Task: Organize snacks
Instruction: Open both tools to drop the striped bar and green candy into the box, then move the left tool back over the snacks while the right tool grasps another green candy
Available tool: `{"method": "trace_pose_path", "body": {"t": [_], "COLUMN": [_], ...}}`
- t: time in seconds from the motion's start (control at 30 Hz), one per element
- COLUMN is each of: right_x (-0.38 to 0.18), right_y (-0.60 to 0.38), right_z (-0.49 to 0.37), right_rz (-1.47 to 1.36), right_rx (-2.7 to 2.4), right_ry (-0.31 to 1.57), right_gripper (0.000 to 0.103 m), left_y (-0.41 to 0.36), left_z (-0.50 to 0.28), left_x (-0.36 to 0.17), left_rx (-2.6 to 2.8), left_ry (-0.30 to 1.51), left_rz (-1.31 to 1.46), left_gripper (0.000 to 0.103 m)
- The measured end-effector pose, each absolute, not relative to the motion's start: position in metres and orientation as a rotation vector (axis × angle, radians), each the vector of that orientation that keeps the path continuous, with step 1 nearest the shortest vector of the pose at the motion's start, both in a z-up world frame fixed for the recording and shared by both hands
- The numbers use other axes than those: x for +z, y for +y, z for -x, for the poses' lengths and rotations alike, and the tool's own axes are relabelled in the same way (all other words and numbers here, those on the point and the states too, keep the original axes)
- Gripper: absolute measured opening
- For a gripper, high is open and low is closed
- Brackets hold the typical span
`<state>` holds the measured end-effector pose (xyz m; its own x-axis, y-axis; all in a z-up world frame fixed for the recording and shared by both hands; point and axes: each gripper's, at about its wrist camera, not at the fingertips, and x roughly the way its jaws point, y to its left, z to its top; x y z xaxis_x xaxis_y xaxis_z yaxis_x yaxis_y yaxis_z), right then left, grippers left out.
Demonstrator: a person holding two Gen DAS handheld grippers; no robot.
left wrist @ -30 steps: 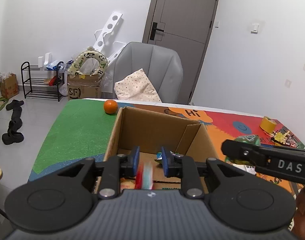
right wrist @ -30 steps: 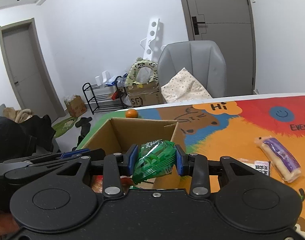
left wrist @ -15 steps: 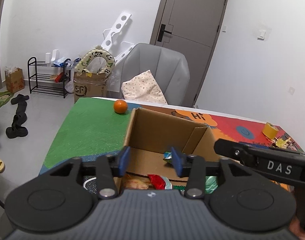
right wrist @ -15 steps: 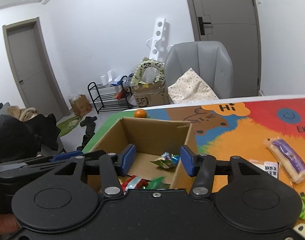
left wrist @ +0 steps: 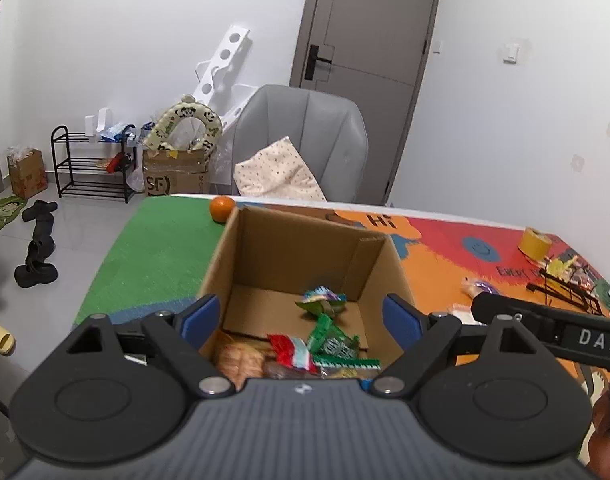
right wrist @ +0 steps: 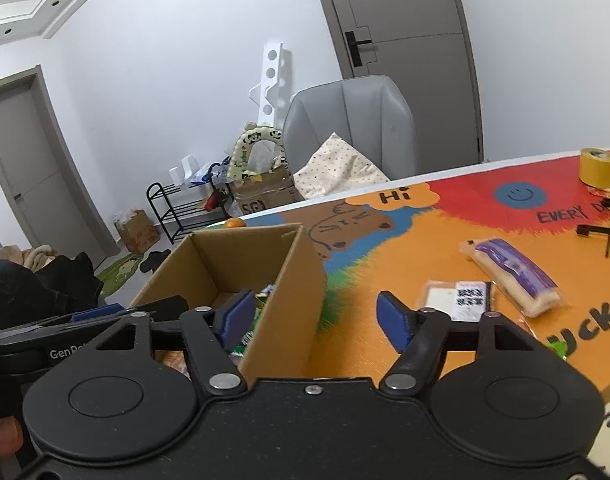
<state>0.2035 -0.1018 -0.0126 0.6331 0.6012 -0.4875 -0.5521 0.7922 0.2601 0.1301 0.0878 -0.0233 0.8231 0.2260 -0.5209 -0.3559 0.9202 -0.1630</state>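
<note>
A lived-in home room: shoe rack [left wrist: 95,164] at nine o'clock (boots beside it), cushioned grey armchair [left wrist: 305,140] at twelve.

1. Left gripper [left wrist: 301,320] over the near side of the cardboard box [left wrist: 241,256], jaws just opened wide, nothing between them.
2. Inside the box: red packet [left wrist: 291,350], green packets [left wrist: 333,342], teal wrapper [left wrist: 321,300].
3. Beyond the box's far left corner: orange [left wrist: 221,208].
4. Right of the box: right gripper [left wrist: 545,324], yellow tape roll [left wrist: 537,242].
</note>
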Motion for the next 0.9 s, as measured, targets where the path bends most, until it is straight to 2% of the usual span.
{"method": "trace_pose_path", "body": {"t": [0.17,0.9], "right_x": [-0.016,-0.029], "right_y": [-0.118,-0.196], "right_z": [-0.201,-0.213], "right_rz": [-0.102,-0.168], "right_rx": [0.642,0.543], "right_ry": [0.586,0.620], "right_gripper": [0.081,0.081], "left_y": [0.076,0.022], "left_z": [-0.130,-0.147], "left_x": [-0.024,-0.020], "left_rx": [0.298,0.219], "left_ry": [0.530,0.544], "left_rz": [0.251,0.208], "left_gripper": [0.089,0.092]}}
